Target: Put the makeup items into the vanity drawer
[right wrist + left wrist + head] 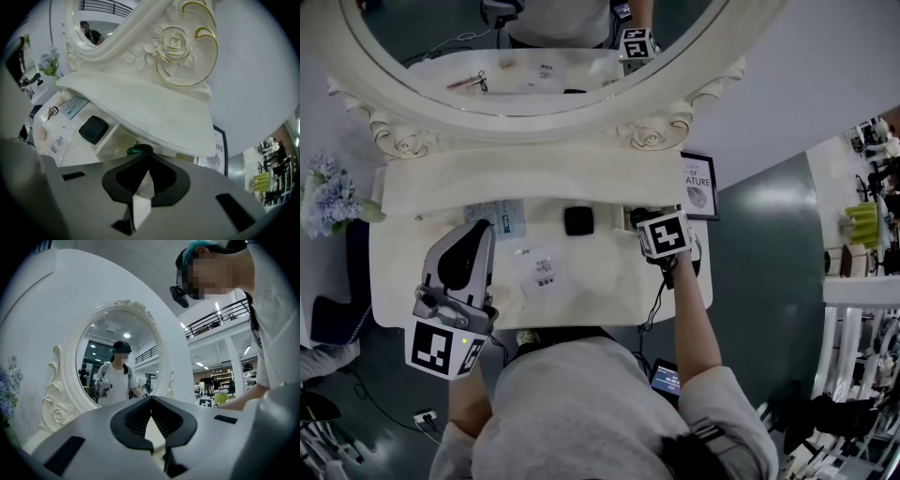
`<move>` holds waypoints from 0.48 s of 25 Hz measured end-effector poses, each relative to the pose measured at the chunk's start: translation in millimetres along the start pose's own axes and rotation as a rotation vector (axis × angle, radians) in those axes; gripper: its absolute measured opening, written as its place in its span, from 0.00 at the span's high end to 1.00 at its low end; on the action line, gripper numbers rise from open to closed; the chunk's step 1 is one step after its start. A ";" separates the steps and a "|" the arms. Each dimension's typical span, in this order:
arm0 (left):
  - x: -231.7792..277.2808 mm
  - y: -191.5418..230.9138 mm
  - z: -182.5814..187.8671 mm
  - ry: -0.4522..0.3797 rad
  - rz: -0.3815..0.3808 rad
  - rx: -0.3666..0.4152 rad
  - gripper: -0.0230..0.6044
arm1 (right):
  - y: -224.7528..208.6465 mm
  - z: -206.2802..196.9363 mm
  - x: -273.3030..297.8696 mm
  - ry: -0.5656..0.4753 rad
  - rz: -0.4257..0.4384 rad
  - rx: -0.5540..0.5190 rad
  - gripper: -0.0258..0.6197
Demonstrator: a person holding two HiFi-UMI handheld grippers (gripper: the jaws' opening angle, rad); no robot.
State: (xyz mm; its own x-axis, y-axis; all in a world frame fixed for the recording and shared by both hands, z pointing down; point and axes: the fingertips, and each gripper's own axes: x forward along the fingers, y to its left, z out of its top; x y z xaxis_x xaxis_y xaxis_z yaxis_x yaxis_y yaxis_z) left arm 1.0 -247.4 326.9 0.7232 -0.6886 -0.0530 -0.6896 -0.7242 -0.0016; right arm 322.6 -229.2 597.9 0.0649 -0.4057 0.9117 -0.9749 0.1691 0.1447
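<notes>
drawer (117, 140) just beyond right gripper (149, 160) tips

right gripper tilts steeply down, jaws pressed together on what looks like a small green item (138, 150) — the open drawer lies directly past it, so this hand is nearer. black compact (578, 221) and sachet (544, 267) sit on the tabletop (609, 281), left of the drawer. left gripper (151, 401) — closed, empty — points level.

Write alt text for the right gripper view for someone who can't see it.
The right gripper, jaws closed on a small dark green item, points down at an open compartment under a cream vanity's shelf. To the left, a black case and a clear packet lie on the tabletop; the mirror's carved frame rises above.
</notes>
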 end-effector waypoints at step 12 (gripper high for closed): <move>-14.9 18.7 -2.0 0.000 0.049 -0.008 0.94 | 0.2 2.7 8.0 0.029 0.001 -0.016 0.91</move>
State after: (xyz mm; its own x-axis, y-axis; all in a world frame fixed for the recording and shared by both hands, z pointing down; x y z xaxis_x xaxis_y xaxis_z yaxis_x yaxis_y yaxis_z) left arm -22.6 -250.8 329.7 0.6885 -0.7233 -0.0531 -0.7239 -0.6898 0.0093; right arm 322.4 -234.8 604.1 0.0703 -0.3795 0.9225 -0.9716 0.1836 0.1495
